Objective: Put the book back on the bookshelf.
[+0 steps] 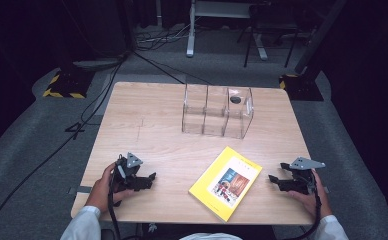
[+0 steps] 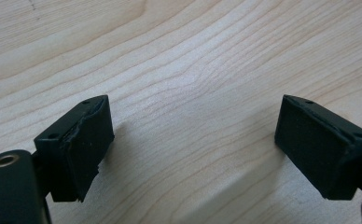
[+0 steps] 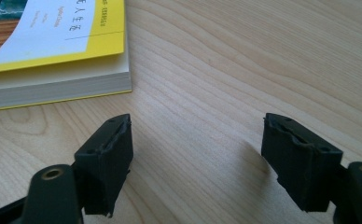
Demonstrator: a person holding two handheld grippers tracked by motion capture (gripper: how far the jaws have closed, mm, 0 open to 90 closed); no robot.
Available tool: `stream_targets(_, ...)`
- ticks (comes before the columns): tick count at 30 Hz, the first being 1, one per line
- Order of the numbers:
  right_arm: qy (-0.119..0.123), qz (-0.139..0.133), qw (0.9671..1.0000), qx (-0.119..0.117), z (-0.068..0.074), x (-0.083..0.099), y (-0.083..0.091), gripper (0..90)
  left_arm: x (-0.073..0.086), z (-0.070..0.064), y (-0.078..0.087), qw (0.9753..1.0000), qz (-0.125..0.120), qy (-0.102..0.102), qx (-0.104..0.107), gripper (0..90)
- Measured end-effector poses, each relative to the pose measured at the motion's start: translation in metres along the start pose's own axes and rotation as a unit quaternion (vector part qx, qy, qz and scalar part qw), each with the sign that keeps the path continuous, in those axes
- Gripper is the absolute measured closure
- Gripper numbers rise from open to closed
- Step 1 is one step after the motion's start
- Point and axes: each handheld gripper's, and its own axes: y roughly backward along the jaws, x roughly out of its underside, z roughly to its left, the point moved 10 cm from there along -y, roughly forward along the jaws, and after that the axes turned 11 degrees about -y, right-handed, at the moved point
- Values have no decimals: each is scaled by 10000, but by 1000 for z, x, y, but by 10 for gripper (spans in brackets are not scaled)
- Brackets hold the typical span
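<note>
Yellow book point(image 1: 226, 183) lies flat on the worktop point(image 1: 147, 125), cover up, turned at an angle so that one corner points toward the person's edge. It sits between the two hands, nearer the right gripper point(image 1: 277, 182) than the left gripper point(image 1: 149, 180), which suggests the right one is meant to reach it first. Its cover is bright yellow with a white panel and a small picture in the middle; in the right gripper view the book point(image 3: 53, 60) shows a thick block of pale pages under that cover, with printed characters near its edge.

Both grippers rest low over the wood, one at each side, jaws spread wide with nothing between them, likely a ready stance before any grasp. The left gripper point(image 2: 191, 149) faces bare wood.

Farther back stands a clear organizer point(image 1: 217, 112) with three compartments, upright and well apart from the book; it may be where the book belongs.
</note>
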Motion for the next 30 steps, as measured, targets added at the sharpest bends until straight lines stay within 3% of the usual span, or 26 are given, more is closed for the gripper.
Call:
stream_targets(6, 2, 17, 10000, -77, 1, 0, 0, 258, -2, -3, -1, 9997, 26, -203, 126, 115)
stream_targets(15, 77, 42, 9999, -66, 3, 2, 2, 262, -1, -4, -1, 9998, 24, -180, 125, 115)
stream_targets(19, 199, 250, 9987, -392, 16, 8, 6, 265, 1, -8, 2, 9996, 2, -241, 168, 114)
stream_targets(24, 518, 631, 9944, -672, 33, 13, 10, 271, 2, -23, 5, 9972, -35, -582, 474, 111)
stream_targets(30, 753, 1002, 9895, -712, 56, 14, 11, 358, 1, -31, 5, 9937, -78, -835, 748, 111)
